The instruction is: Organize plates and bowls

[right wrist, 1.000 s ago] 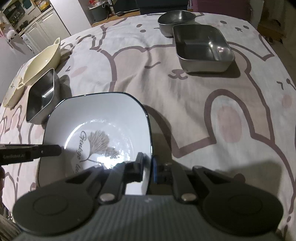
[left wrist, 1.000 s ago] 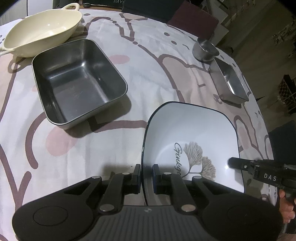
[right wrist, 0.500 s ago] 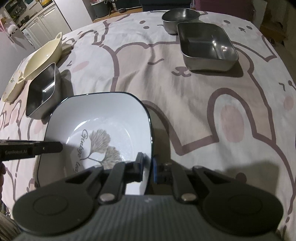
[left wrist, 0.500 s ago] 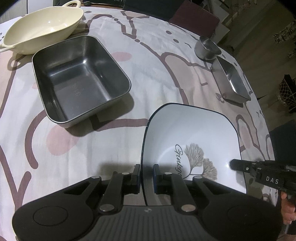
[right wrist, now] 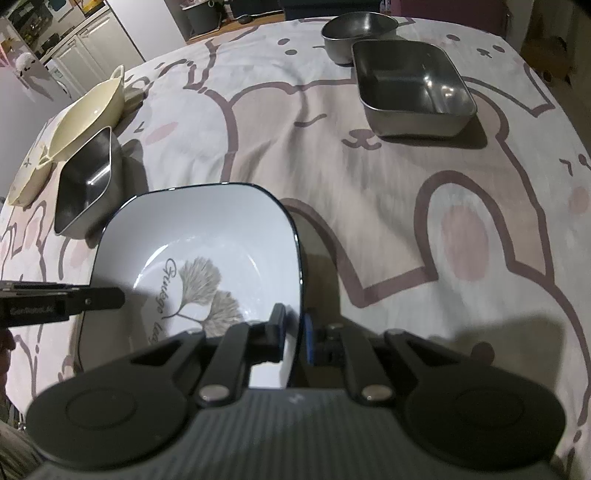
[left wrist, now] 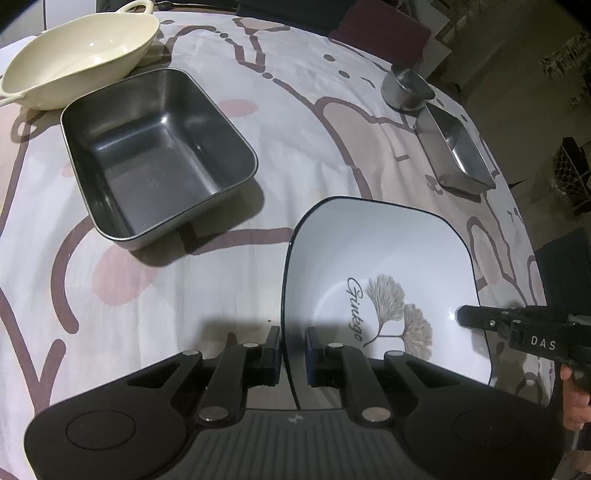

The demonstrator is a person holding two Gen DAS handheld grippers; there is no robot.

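Table: a round top under a cloth with bear drawings; all the dishes stand on it
White plate: square with rounded corners, dark rim, a ginkgo leaf print; it is held between the two grippers, in front of the person, and seems lifted a little above the cloth, though this is not sure
Large steel tray: a deep rectangle, empty, to the left of the plate and well apart from it; its long axis runs away from the person
Cream dish: oval with handles, just behind the large steel tray
Small steel tray: on the far right side, with a round steel bowl touching its far end
Left gripper: its jaws are closed on the left edge of the plate, one pad inside and one outside
Right gripper: its jaws pinch the right edge in the same way
Key relation: the plate lies across between both jaws, so both hands must travel together; the large steel tray is nearer to the left hand, the small one nearer to the right hand
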